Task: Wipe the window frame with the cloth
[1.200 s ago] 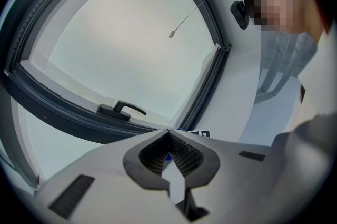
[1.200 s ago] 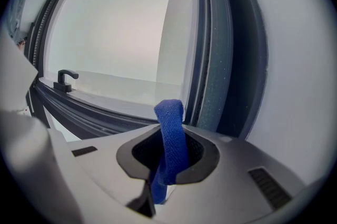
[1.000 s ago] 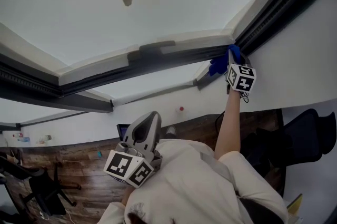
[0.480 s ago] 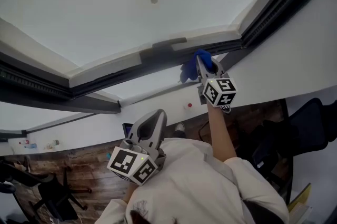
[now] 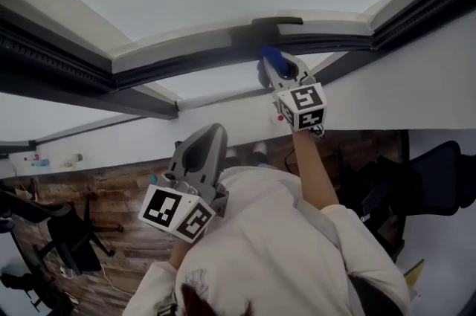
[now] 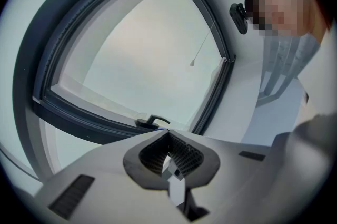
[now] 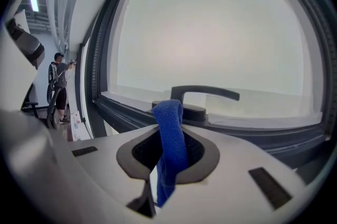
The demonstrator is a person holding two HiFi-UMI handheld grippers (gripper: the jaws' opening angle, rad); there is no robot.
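Right gripper [image 5: 274,68] at top centre has its jaws pinched on the blue cloth [image 7: 170,136], just by the handle [image 7: 204,94] on the window frame [image 5: 193,65], and it looks soft and floppy, so gripping the bunched middle seems smart, while the left gripper [image 5: 207,140] sits closed on nothing.

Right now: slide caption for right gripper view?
Right gripper clamps a blue cloth in front of the window handle.

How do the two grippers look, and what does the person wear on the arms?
The left gripper and right gripper are smooth, light grey, tapering shells. Each carries a white cube with black square markers. Inside, the tongs have dark ribbed pads. No cables show. The person wears a pale short-sleeved shirt.
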